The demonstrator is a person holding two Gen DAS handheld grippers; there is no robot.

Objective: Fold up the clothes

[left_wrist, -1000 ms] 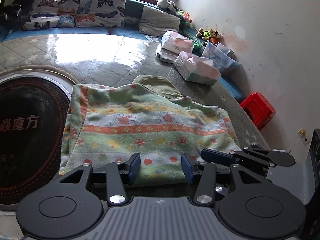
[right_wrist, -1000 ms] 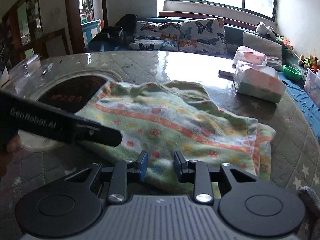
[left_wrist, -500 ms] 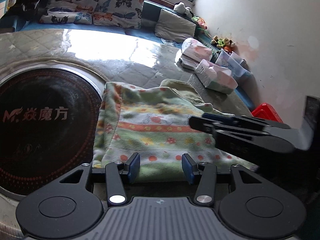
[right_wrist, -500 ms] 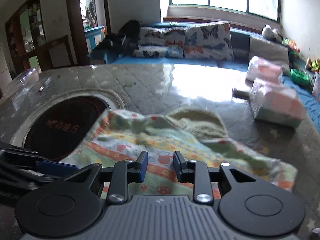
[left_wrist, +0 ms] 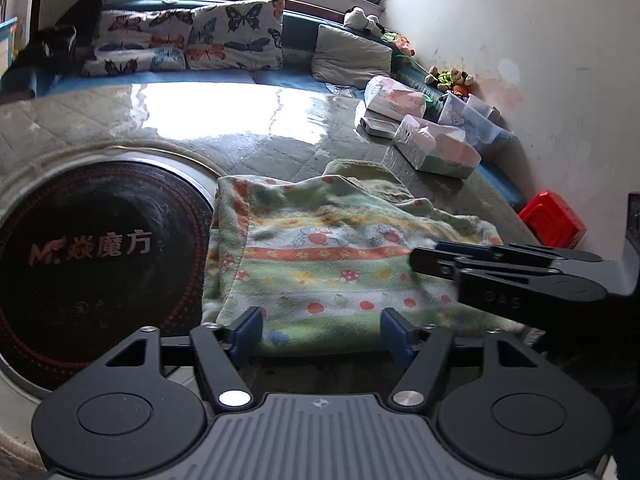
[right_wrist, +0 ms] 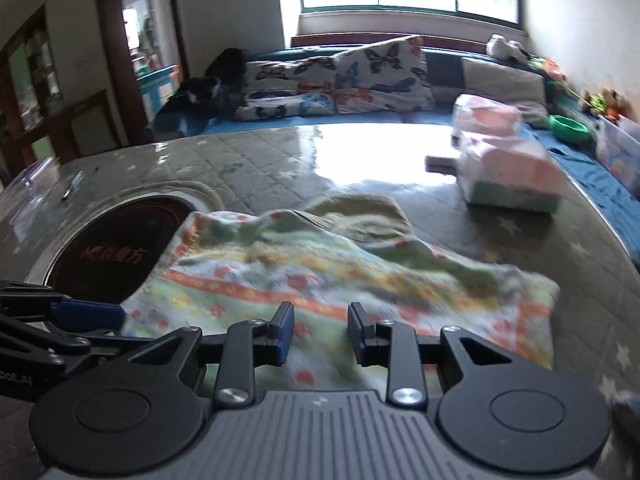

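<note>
Garment [left_wrist: 320, 256] lay flat on counter [left_wrist: 248, 152]. L claw [left_wrist: 320, 334] was spread wide, empty, at near hem. R claw [right_wrist: 320, 334] was also released, nothing gripped.

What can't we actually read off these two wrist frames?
- Near hem of the patterned garment: the left view hides it behind the left gripper, the right view behind the right gripper.
- Right view is motion-blurred: garment print and tissue pack label unreadable.
- Olive cloth: mostly under the garment, type unclear.
- Whether the right gripper's fingers touch the fabric: cannot tell.
- Round black panel: cut off at the left edge.
</note>
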